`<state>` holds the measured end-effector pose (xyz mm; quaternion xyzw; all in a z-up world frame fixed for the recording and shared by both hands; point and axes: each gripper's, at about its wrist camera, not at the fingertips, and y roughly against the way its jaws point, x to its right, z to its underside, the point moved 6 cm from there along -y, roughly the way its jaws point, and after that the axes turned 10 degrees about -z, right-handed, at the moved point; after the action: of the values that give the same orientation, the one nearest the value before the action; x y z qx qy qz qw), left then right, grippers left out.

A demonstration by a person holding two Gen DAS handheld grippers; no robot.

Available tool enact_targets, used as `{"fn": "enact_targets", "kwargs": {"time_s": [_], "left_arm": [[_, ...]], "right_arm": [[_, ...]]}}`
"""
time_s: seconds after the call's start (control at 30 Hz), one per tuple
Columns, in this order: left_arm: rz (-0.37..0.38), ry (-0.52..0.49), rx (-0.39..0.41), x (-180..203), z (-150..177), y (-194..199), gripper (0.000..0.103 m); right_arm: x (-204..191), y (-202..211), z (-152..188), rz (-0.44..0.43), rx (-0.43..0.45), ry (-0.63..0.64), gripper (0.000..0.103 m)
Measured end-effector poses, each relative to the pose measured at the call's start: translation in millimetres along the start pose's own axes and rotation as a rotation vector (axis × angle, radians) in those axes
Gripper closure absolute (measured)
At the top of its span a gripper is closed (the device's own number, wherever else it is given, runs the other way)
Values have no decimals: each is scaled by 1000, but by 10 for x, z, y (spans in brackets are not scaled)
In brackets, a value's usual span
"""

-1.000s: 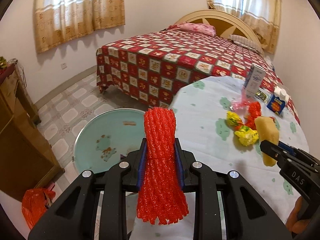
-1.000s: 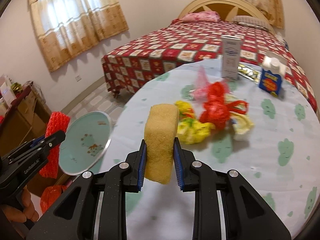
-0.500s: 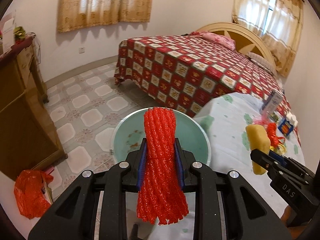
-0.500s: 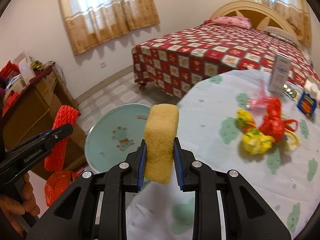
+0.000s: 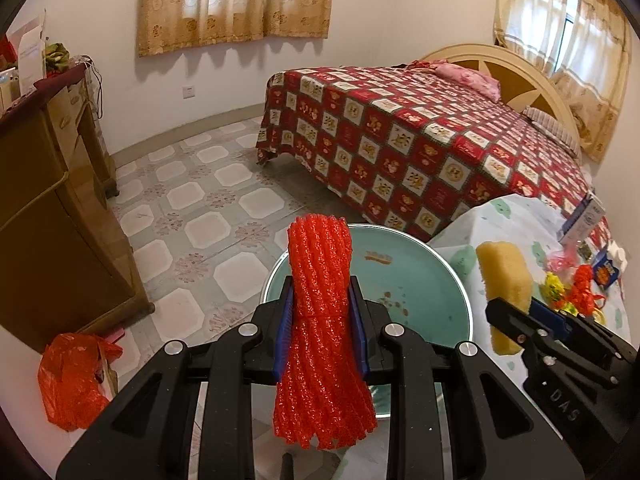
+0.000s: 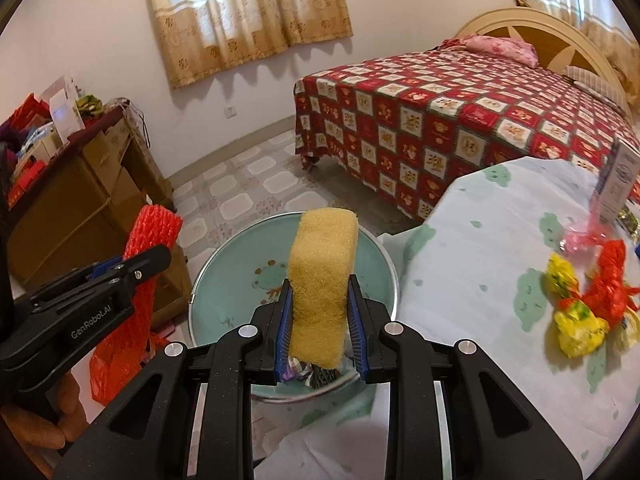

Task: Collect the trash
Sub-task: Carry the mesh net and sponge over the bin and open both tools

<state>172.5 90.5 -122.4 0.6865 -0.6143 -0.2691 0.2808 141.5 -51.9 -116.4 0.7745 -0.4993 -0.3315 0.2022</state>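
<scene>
My left gripper (image 5: 320, 292) is shut on a red foam net sleeve (image 5: 322, 344), held upright over a round teal basin (image 5: 420, 292) on the floor. My right gripper (image 6: 318, 292) is shut on a yellow sponge (image 6: 320, 276), also above the basin (image 6: 224, 292), where a few scraps lie at the near rim. Each gripper shows in the other view: the right one with the sponge (image 5: 506, 276) at the right, the left one with the red net (image 6: 150, 240) at the left. More trash stays on the table: yellow wrappers (image 6: 576, 328) and red netting (image 6: 608, 284).
A round table with a pale green-patterned cloth (image 6: 480, 260) stands right of the basin. Behind it is a bed with a red checked cover (image 5: 420, 140). A wooden cabinet (image 5: 48, 208) lines the left wall, with a red plastic bag (image 5: 72, 376) at its foot. A white carton (image 6: 618, 176) stands on the table.
Both grippers have swung left, away from the table and over the teal basin, each still gripping its item. The table trash has slid to the right edge of both views.
</scene>
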Motion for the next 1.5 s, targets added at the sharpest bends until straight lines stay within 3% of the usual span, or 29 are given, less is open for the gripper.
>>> {"fn": "enact_targets", "kwargs": {"time_s": [0.5, 0.63, 0.83, 1.13, 1.17, 1.3, 1.5], "left_arm": [[-25, -35, -59, 148, 33, -425, 78], [-28, -41, -69, 174, 42, -494, 78], [-41, -45, -83, 176, 64, -592, 78], [-55, -69, -93, 250, 103, -677, 76], [-59, -74, -91, 258, 110, -676, 74], [-106, -81, -52, 245, 73, -594, 44], [-138, -78, -15, 224, 31, -446, 30]], "right_arm": [[168, -613, 75, -30, -127, -24, 76], [215, -695, 95, -56, -143, -48, 70], [281, -667, 76, -59, -116, -64, 58], [398, -343, 0, 51, -27, -54, 58], [423, -305, -3, 62, -18, -56, 59], [514, -212, 8, 84, -2, -76, 58], [610, -39, 28, 101, 20, -104, 51]]}}
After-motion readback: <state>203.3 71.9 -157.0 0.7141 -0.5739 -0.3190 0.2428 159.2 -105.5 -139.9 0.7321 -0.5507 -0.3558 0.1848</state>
